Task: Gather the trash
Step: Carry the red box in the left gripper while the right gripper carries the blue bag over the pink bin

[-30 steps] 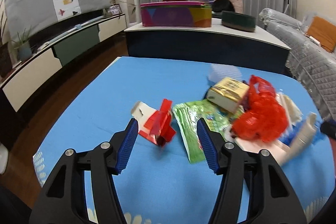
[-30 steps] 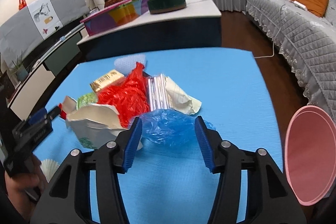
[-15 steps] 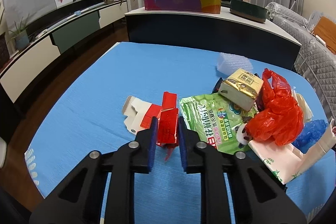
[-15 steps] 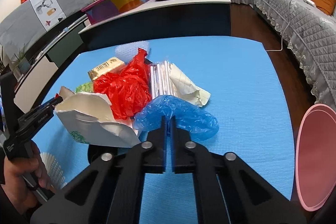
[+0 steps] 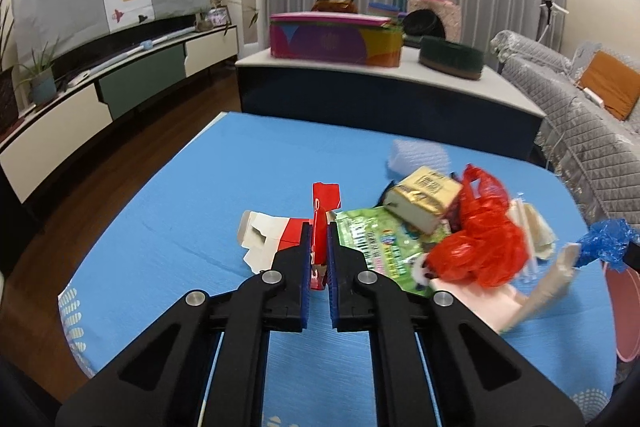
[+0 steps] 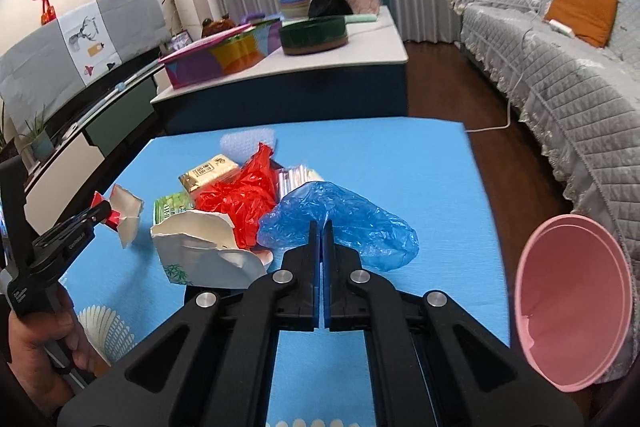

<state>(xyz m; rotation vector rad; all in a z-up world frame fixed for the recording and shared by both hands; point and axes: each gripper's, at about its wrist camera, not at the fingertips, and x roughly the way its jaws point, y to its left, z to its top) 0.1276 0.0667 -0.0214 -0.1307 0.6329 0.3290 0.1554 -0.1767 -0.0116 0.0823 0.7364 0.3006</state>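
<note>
Trash lies heaped on the blue table [image 6: 420, 163]. A second ago both grippers were open; now the left gripper [image 5: 319, 243] has clamped a red-and-white carton [image 5: 325, 201] and the right gripper [image 6: 319, 231] a blue plastic bag [image 6: 352, 215], both lifted. The pink bin [image 6: 576, 307] waits at the right, likely next.

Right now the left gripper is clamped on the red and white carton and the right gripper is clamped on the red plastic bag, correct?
Not quite. The right gripper is clamped on the blue plastic bag, as the right wrist view shows; the red plastic bag lies free. The left gripper does hold the red and white carton.
</note>
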